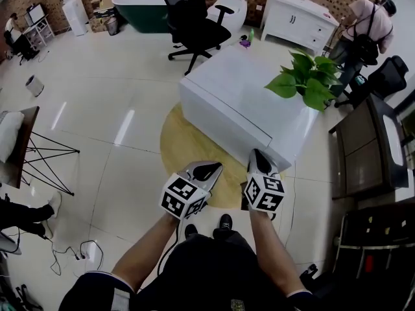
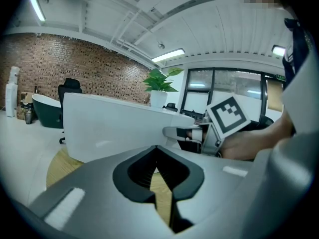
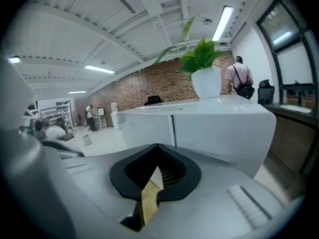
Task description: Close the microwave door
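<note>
No microwave shows in any view. In the head view my left gripper is held out over a round yellow rug, its jaws together with nothing between them. My right gripper points at the near corner of a long white counter block, also shut and empty. In the left gripper view the left gripper faces the counter's side, with the right gripper's fingers off to the right. The right gripper looks at the counter in its own view.
A potted green plant stands on the counter's far right end. Behind it are a black office chair, a dark green bathtub and a white cabinet. A dark cabinet stands at right. A person stands at the back.
</note>
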`<action>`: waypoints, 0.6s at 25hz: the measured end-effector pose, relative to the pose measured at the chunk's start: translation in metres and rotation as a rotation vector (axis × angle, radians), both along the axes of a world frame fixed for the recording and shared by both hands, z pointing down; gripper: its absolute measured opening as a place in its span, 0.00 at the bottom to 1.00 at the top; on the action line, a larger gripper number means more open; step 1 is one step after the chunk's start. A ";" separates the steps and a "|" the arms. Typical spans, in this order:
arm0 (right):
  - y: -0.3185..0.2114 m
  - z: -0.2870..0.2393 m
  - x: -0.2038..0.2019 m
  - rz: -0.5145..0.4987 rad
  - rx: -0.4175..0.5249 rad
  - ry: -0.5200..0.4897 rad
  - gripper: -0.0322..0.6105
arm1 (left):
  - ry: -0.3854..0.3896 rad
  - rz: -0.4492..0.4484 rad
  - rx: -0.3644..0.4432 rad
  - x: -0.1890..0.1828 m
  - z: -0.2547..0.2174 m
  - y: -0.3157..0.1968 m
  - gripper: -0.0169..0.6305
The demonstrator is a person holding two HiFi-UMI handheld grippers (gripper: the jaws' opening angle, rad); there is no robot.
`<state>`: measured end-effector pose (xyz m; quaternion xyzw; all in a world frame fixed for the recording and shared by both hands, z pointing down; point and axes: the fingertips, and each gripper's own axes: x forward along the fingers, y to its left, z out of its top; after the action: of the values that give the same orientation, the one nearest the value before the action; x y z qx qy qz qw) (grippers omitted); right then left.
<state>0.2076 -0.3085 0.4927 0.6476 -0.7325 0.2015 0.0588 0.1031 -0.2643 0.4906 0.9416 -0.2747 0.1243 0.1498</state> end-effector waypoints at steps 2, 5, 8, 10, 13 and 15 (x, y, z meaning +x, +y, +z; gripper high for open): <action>-0.008 0.002 0.008 0.066 -0.014 -0.082 0.05 | 0.000 -0.003 0.004 0.000 -0.001 -0.001 0.04; -0.012 0.001 0.004 0.064 -0.010 -0.053 0.05 | -0.002 -0.020 0.009 -0.006 -0.003 -0.003 0.04; -0.012 0.000 0.004 0.062 -0.007 -0.049 0.05 | -0.005 -0.036 0.010 -0.012 -0.003 -0.004 0.04; -0.012 0.001 0.004 0.064 -0.008 -0.048 0.05 | -0.005 -0.043 0.011 -0.015 -0.004 -0.003 0.04; -0.012 0.001 0.003 0.063 -0.013 -0.045 0.05 | -0.002 -0.047 0.014 -0.015 -0.005 -0.003 0.04; -0.010 -0.002 -0.002 0.039 -0.007 -0.038 0.05 | 0.001 -0.048 0.015 -0.016 -0.006 -0.002 0.04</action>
<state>0.2061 -0.3181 0.4911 0.6576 -0.7200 0.2174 0.0432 0.0875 -0.2664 0.4847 0.9359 -0.2982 0.1181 0.1456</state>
